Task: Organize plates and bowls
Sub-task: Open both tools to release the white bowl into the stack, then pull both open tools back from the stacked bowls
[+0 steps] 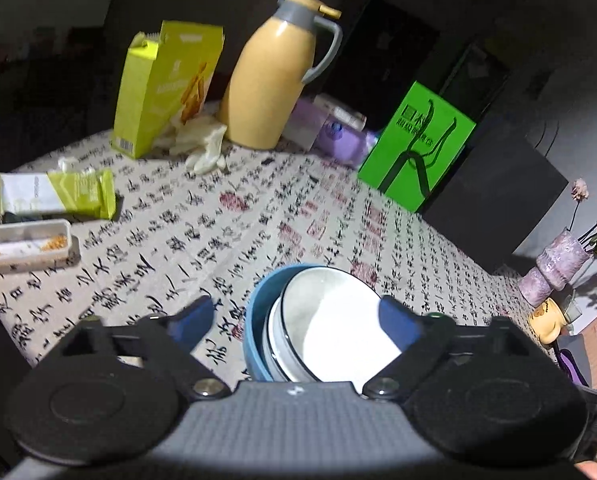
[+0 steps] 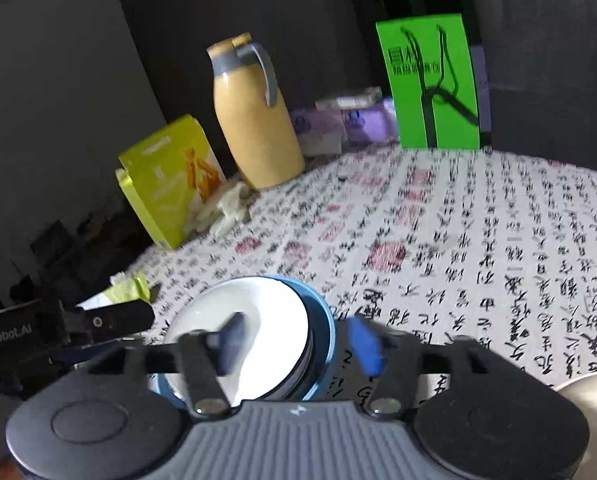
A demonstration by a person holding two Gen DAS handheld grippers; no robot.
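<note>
I see my left gripper (image 1: 294, 316) spread wide. It holds nothing. The white bowl (image 1: 330, 320) sits inside the blue bowl (image 1: 254, 328), and both rest on the tablecloth (image 1: 218, 220) with black writing. The stack sits between my left fingers, but I cannot tell if they touch it.

My right gripper (image 2: 298, 344) is spread apart too, with nothing pinched. Its left finger (image 2: 230, 340) hangs over the white bowl (image 2: 266, 308). Its right finger (image 2: 364, 346) is just beside the blue bowl's (image 2: 324, 344) rim.

A yellow jug (image 1: 274, 76) stands far back, near a yellow snack box (image 1: 162, 84) and a green bag (image 1: 418, 144).
</note>
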